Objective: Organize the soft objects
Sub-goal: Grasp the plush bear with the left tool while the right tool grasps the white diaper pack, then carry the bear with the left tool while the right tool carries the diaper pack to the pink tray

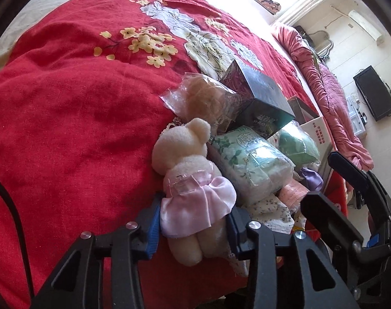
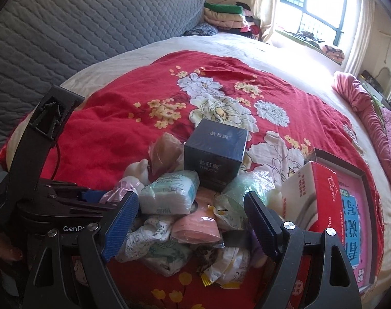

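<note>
Tongs on the left (image 1: 194,221) clamp a cream plush bear (image 1: 187,180) at its pink satin skirt, at the near edge of a pile on the bed's red floral blanket (image 1: 66,108). Right tongs (image 2: 190,221) gape wide over the same heap, gripping nothing, above a pink wrapped cloth (image 2: 195,228). Beside the bear lies a green-printed tissue pack (image 1: 252,164); behind it, a dark box (image 1: 257,97) stands. Farther right, a red-and-white carton (image 2: 314,198).

Sunlit barred window (image 2: 316,23), grey quilted headboard (image 2: 74,25), possibly sofa.
</note>
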A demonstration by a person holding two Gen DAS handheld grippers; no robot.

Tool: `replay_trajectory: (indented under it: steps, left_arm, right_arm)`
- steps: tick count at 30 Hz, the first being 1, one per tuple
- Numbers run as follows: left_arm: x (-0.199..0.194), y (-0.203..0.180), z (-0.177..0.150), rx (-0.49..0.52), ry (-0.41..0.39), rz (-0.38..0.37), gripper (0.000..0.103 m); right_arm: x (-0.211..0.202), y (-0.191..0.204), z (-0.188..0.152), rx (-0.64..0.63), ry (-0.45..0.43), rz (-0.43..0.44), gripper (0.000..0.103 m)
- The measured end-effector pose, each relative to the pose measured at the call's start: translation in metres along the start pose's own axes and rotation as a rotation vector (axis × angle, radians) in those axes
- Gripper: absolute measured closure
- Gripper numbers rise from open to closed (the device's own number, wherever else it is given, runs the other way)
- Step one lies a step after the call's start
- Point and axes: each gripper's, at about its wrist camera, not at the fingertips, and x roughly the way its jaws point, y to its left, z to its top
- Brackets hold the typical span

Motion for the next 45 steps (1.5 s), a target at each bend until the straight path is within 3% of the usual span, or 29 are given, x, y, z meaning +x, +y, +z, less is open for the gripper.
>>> replay_trajectory:
  steps: [6,14,15,18,21,27,34,39,42,45]
  left_arm:
    - [-0.015,0.026,0.003,-0.050,-0.042,-0.007,0.065]
    - [-0.022,0.032,0.001,-0.009,-0.055,0.022,0.066]
    - [-0.021,0.031,0.000,-0.004,-0.056,0.022,0.066]
    - [-0.016,0.029,0.002,-0.008,-0.055,-0.008,0.066]
    - [-0.012,0.025,0.003,0.012,-0.054,-0.007,0.066]
    - [-0.009,0.024,0.003,0.015,-0.060,-0.029,0.073]
    - [-0.030,-0.002,-0.003,0.101,-0.120,0.037,0.076]
    - [-0.061,-0.028,-0.009,0.128,-0.193,0.039,0.076]
    - [-0.073,-0.054,-0.013,0.197,-0.242,0.104,0.076]
    - [-0.078,-0.078,-0.015,0.237,-0.241,0.090,0.076]
  right_arm:
    - [0.021,0.013,0.007,-0.050,0.039,-0.003,0.018]
    - [0.061,0.028,0.011,-0.105,0.132,-0.059,0.019]
    - [0.064,0.029,0.011,-0.103,0.135,-0.057,0.022]
    - [0.074,0.028,0.009,-0.091,0.161,-0.034,0.048]
    - [0.073,0.026,0.007,-0.074,0.142,-0.023,0.050]
    - [0.044,0.012,0.003,0.005,0.081,0.035,0.055]
    - [-0.004,-0.008,0.006,0.073,-0.024,0.055,0.055]
    - [-0.036,-0.027,0.004,0.108,-0.089,0.047,0.055]
    - [-0.052,-0.039,0.001,0.130,-0.122,0.037,0.055]
    - [-0.069,-0.052,-0.005,0.154,-0.156,0.021,0.055]
